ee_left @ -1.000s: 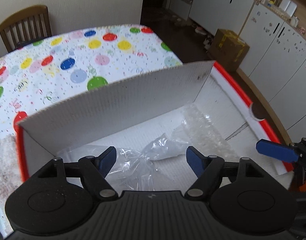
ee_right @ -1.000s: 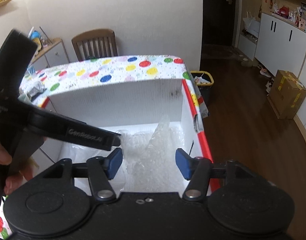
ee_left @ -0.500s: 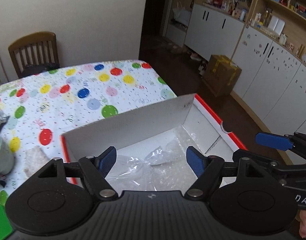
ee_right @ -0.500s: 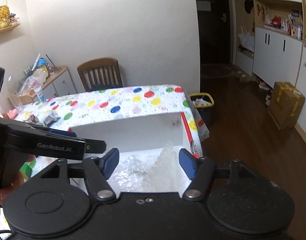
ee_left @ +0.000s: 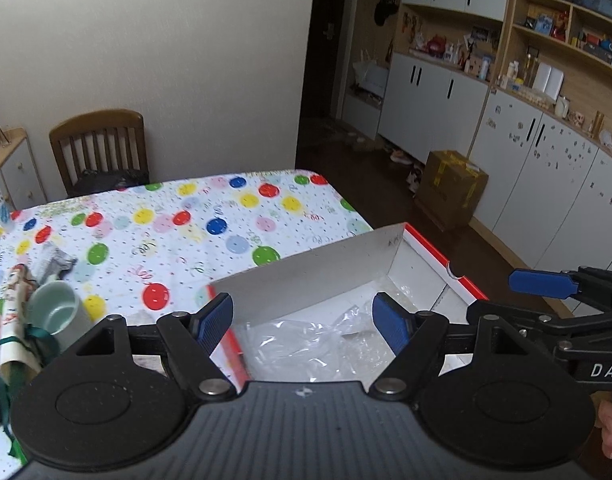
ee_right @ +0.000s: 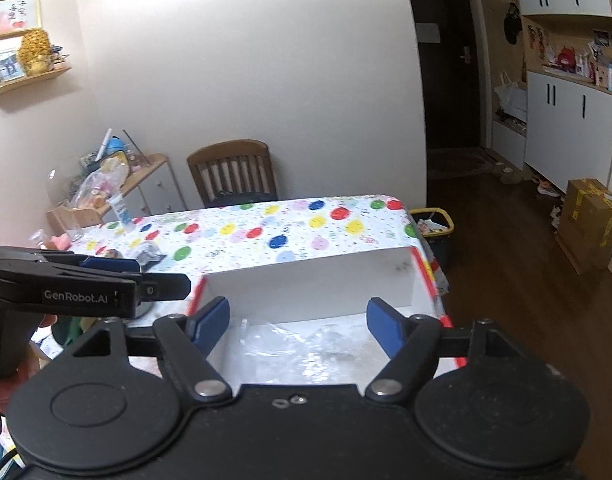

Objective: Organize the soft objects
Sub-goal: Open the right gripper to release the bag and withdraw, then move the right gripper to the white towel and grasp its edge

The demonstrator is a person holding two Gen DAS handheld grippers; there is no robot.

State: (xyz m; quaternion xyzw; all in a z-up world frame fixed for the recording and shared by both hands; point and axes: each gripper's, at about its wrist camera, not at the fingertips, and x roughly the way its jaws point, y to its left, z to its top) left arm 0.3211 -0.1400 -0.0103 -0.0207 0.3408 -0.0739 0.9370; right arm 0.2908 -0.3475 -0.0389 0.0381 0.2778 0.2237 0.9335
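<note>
On the worktop [ee_left: 194,216], a white box [ee_left: 306,280] with crumpled clear plastic wrap [ee_left: 306,344] on its floor. Above and apart from the wrap, left gripper [ee_left: 302,322] spread wide and empty; right gripper [ee_right: 298,322] opening, nothing between its jaws.

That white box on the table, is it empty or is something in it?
Not empty: crumpled clear plastic wrap lies on the bottom of the open white box.

Your left gripper [ee_left: 302,322] and right gripper [ee_right: 298,322] are black with blue ribbed pads [ee_left: 214,320], silver screws and white lettering.
</note>
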